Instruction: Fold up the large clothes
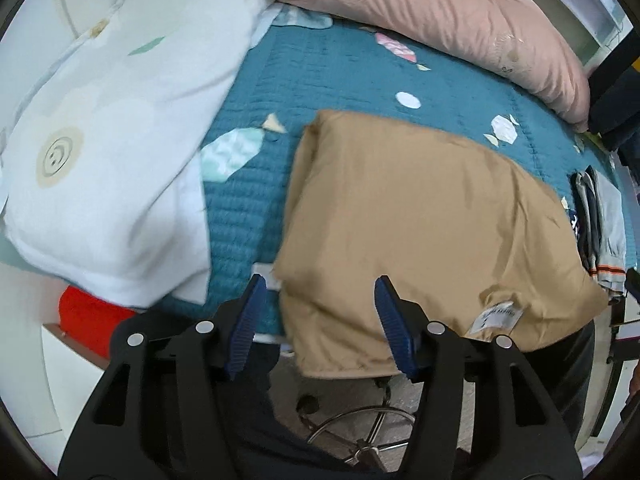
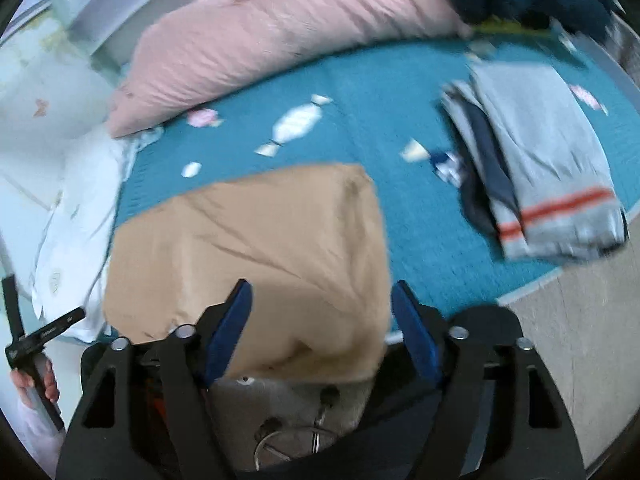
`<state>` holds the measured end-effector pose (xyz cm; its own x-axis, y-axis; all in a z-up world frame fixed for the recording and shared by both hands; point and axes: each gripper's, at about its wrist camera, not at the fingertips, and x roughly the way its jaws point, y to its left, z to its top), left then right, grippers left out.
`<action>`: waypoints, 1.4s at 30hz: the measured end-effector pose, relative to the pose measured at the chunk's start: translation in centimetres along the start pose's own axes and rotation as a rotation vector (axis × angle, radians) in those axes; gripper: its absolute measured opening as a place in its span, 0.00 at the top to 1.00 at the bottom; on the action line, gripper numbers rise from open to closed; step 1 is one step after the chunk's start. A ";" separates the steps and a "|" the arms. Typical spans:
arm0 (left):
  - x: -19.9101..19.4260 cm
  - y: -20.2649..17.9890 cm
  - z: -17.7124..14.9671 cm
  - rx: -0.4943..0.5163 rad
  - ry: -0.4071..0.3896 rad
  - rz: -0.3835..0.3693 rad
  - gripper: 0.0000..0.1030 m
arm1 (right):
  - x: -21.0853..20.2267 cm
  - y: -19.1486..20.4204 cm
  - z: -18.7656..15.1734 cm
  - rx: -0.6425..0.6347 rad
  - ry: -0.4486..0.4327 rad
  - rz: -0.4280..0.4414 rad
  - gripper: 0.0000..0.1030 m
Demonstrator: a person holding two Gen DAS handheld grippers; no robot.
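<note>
A tan garment (image 1: pixel 420 220) lies folded into a rough rectangle on the teal bedspread (image 1: pixel 340 80), its near edge hanging over the bed's front edge, a white label showing at its near right corner. My left gripper (image 1: pixel 320 284) stands open above the garment's near left corner, pads not pressing on the cloth. In the right wrist view the tan garment (image 2: pixel 256 256) fills the middle, and my right gripper (image 2: pixel 322 286) is open over its near right corner, its blue pads apart from the fabric.
A pink pillow (image 1: pixel 440 12) lies along the back of the bed, a white duvet (image 1: pixel 112 140) at the left. A stack of folded grey clothes (image 2: pixel 540 168) sits to the right. A chair base (image 1: pixel 360 428) stands on the floor below. A hand (image 2: pixel 36 380) holds the other gripper's handle.
</note>
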<state>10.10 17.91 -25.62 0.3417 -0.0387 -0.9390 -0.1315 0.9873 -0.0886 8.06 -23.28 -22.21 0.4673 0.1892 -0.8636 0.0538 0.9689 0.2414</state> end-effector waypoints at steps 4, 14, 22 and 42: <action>2.6 -2.2 0.5 0.019 0.040 -0.043 0.65 | 3.6 2.4 0.6 -0.033 0.089 0.057 0.78; 13.1 -0.1 -4.0 -0.050 0.342 0.071 0.88 | 16.2 0.6 -4.2 -0.008 0.314 -0.124 1.00; 13.5 0.8 -3.1 -0.089 0.349 0.052 0.87 | 15.0 -1.5 -0.1 0.035 0.233 -0.198 1.00; 3.7 1.1 -0.6 -0.080 0.161 0.093 0.87 | 10.5 1.5 0.1 0.009 0.232 -0.053 0.94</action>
<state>10.65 18.78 -29.40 0.1719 0.0216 -0.9849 -0.2313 0.9727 -0.0190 13.15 -19.86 -30.92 0.2486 0.1706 -0.9535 0.0811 0.9772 0.1960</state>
